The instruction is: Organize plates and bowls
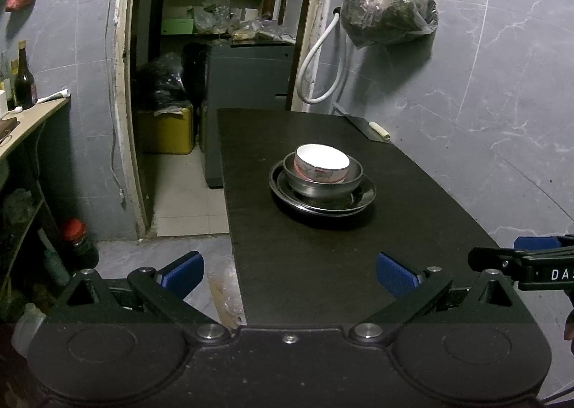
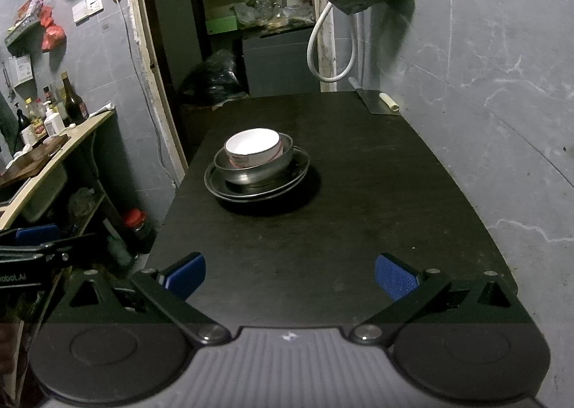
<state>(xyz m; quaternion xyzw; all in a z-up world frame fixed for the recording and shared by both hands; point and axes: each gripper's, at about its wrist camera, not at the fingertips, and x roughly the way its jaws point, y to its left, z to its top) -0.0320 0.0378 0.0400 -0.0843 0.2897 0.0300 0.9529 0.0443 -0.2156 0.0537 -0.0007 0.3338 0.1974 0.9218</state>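
Observation:
A white patterned bowl (image 1: 322, 161) sits inside a steel bowl (image 1: 323, 183), which sits on stacked dark plates (image 1: 358, 198) in the middle of the black table (image 1: 323, 264). The same stack shows in the right wrist view: white bowl (image 2: 253, 147), steel bowl (image 2: 251, 169), plates (image 2: 287, 182). My left gripper (image 1: 290, 273) is open and empty at the table's near left edge, well short of the stack. My right gripper (image 2: 290, 275) is open and empty over the table's near edge (image 2: 323, 246). The right gripper also shows in the left wrist view (image 1: 531, 261) at the right.
A cleaver (image 1: 373, 130) lies at the table's far right corner by the grey wall. A bag (image 1: 389, 10) hangs above it. A doorway with a yellow crate (image 1: 166, 132) is at the far left. A shelf with bottles (image 2: 53, 117) stands at the left.

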